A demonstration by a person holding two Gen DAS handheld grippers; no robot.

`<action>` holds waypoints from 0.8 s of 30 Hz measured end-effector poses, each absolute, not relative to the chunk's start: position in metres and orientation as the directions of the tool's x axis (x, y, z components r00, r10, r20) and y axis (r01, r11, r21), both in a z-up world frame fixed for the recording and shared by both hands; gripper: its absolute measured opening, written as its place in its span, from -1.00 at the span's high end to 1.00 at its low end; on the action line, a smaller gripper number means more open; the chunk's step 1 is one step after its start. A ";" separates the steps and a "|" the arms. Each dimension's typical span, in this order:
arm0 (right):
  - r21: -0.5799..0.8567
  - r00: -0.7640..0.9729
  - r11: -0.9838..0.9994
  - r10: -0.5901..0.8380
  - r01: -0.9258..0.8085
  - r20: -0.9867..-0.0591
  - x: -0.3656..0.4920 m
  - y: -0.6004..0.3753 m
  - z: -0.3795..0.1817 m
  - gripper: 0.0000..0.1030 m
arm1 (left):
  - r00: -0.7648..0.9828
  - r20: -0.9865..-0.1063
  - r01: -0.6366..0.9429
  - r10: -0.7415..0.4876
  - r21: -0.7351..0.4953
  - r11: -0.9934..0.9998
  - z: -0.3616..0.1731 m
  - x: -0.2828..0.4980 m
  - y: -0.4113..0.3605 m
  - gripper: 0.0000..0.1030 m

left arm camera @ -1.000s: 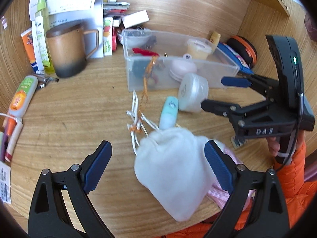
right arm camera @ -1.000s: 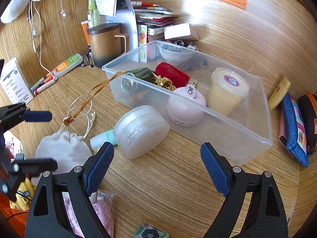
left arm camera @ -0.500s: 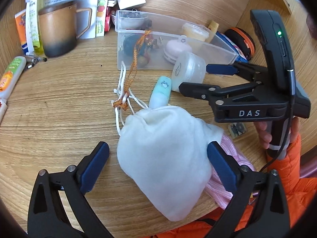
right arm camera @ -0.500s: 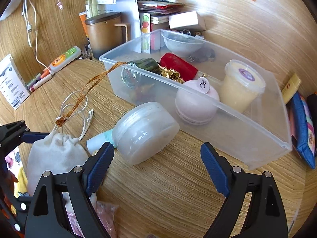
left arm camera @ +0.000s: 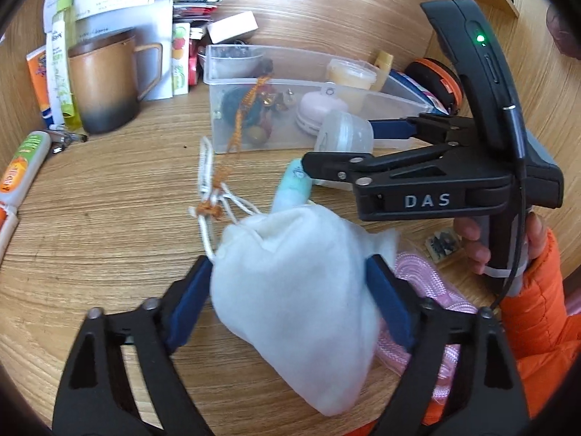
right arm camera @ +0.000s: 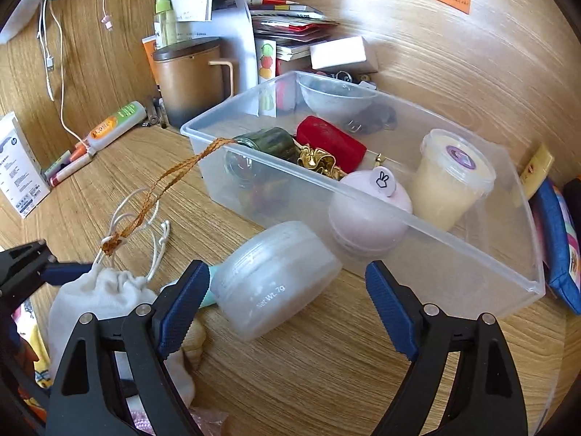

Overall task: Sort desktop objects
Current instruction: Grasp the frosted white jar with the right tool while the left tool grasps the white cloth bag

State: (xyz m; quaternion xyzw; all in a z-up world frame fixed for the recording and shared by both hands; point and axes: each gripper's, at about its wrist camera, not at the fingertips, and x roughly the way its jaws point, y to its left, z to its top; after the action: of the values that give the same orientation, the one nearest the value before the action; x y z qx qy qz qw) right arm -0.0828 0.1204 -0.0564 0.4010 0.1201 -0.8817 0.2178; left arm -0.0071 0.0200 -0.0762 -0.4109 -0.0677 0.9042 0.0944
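white drawstring pouch [left arm camera: 294, 283] pinched between blue fingers [left arm camera: 185, 309], frosted round jar [right arm camera: 272, 279] tilted beside clear bin [right arm camera: 472, 254]

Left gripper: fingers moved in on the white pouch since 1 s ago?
Yes. The left gripper has shut: both blue pads now press the sides of the white pouch, which lies on the wooden desk. Earlier they stood apart from it.

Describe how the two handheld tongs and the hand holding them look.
Both tongs, the left tongs and the right tongs, have black plastic arms with silver rivets and ribbed blue pads. The right unit's black body reads "DAS" in white, shows a green light and trails a thin black cable. A bare hand in an orange quilted sleeve grips it.
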 end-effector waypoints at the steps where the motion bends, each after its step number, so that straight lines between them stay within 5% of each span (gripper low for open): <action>1: -0.034 -0.574 -0.875 -0.287 0.483 -0.767 -0.084 0.119 -0.058 -0.48 | -0.641 -0.734 -0.114 0.225 -0.199 -0.973 -0.077 -0.008 0.020 -0.46; 3: -0.012 -0.552 -0.871 -0.300 0.490 -0.778 -0.086 0.118 -0.061 -0.29 | -0.643 -0.734 -0.109 0.218 -0.194 -0.975 -0.079 -0.009 0.021 -0.44; 24: 0.001 -0.591 -0.878 -0.323 0.478 -0.739 -0.067 0.133 -0.046 -0.29 | -0.673 -0.717 -0.079 0.182 -0.175 -0.981 -0.069 -0.009 0.013 -0.08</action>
State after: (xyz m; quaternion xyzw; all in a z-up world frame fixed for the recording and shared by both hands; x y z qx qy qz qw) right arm -0.0669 0.1330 -0.0459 0.3917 0.0992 -0.8864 0.2259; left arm -0.0087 0.0132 -0.0686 -0.3979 -0.0649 0.9123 0.0716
